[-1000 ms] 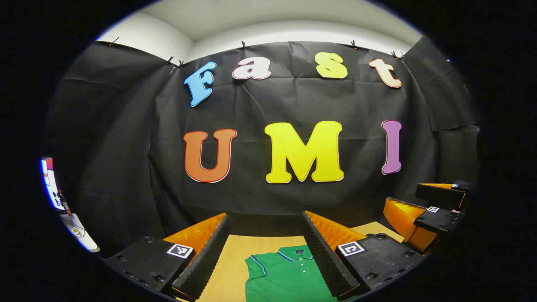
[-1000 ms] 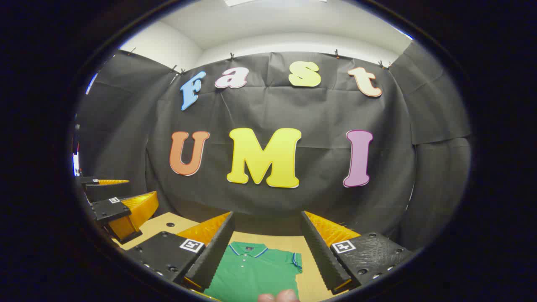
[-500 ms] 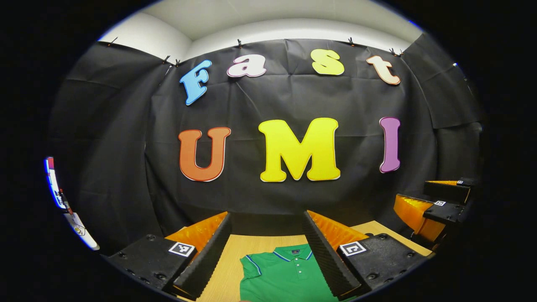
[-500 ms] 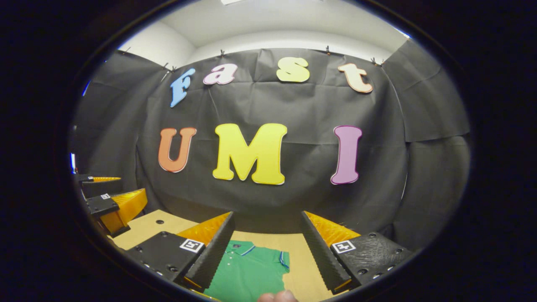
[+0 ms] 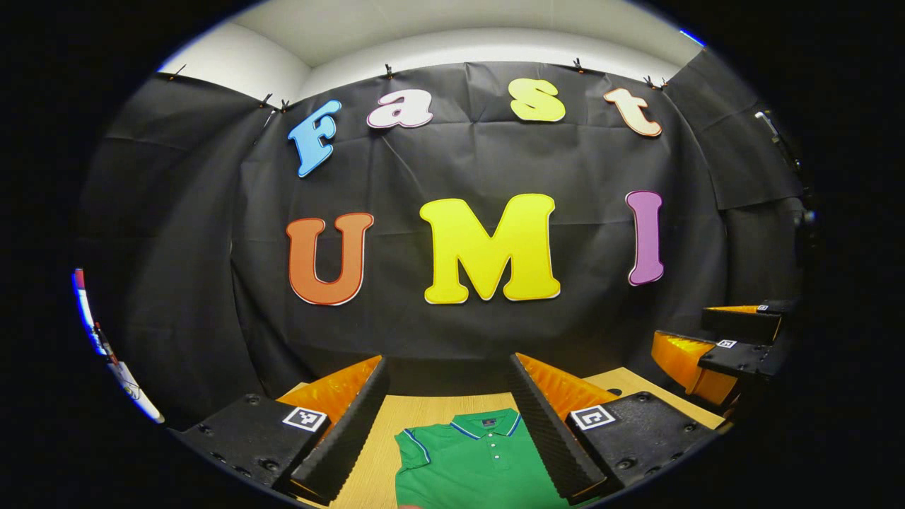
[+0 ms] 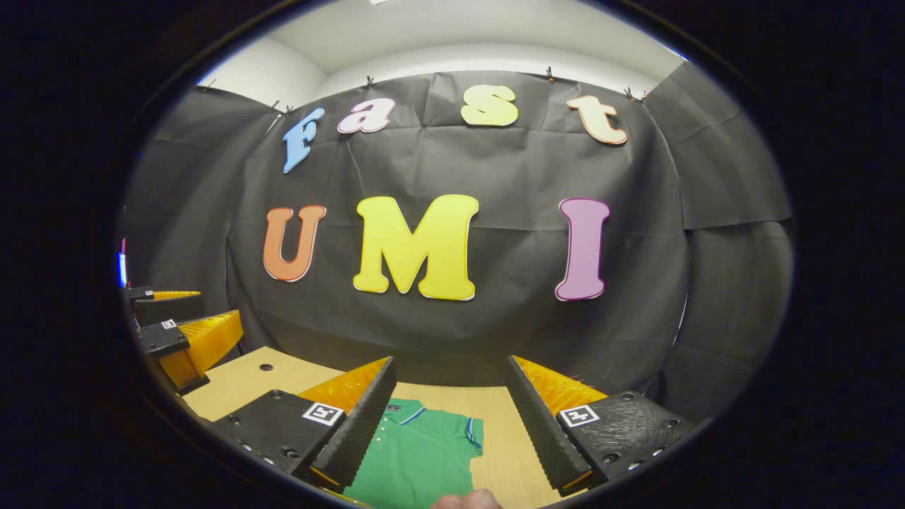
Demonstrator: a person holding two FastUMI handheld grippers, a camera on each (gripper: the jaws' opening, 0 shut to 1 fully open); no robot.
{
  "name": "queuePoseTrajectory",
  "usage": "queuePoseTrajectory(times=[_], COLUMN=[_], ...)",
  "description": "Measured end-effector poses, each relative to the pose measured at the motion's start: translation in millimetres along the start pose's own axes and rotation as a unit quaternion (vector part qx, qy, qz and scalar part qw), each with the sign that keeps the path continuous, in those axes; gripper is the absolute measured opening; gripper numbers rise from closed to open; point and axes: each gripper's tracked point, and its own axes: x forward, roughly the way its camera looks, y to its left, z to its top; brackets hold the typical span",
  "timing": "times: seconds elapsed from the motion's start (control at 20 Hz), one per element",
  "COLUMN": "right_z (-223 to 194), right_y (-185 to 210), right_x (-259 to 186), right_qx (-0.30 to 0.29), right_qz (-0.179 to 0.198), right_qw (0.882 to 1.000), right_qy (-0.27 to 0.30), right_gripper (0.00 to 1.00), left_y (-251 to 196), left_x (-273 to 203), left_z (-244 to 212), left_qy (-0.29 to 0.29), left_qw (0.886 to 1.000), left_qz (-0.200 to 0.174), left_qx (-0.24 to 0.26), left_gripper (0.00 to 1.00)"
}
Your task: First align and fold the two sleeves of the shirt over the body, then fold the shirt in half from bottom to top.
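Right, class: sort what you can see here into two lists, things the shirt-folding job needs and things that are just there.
Needed for the job:
- green shirt, lying flat
- left gripper, open above it
- right gripper, open above it

Just there:
- wooden table
- black cloth wall

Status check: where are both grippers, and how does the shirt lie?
Left gripper open, right gripper open, both above the table. Green polo shirt flat, sleeves unfolded. Nothing in the way.
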Motion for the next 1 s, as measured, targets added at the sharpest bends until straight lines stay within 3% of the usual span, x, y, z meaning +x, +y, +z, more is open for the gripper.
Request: queuePoseTrajectory(times=[0.55,0.7,1.0], right_z=[-100.7,-148.8,-236.5], right_y=[-39.7,-43.3,-60.0], right_x=[78.8,106.3,163.8], right_qx=[-0.034,-0.047,-0.033], right_qz=[0.022,0.045,0.053], right_qw=[0.994,0.986,0.967], right_qy=[0.105,0.156,0.245], right_gripper=[0.97,0.98,0.95], left_y=[-15.6,-22.1,-32.9], left_x=[26.8,35.3,43.5], left_z=[-9.1,-10.2,-6.0], left_qy=[0.01,0.013,0.016], left_qw=[1.0,1.0,0.999], left_qz=[0.007,0.012,0.027], left_qx=[0.021,0.023,0.021], left_gripper=[1.0,1.0,1.0])
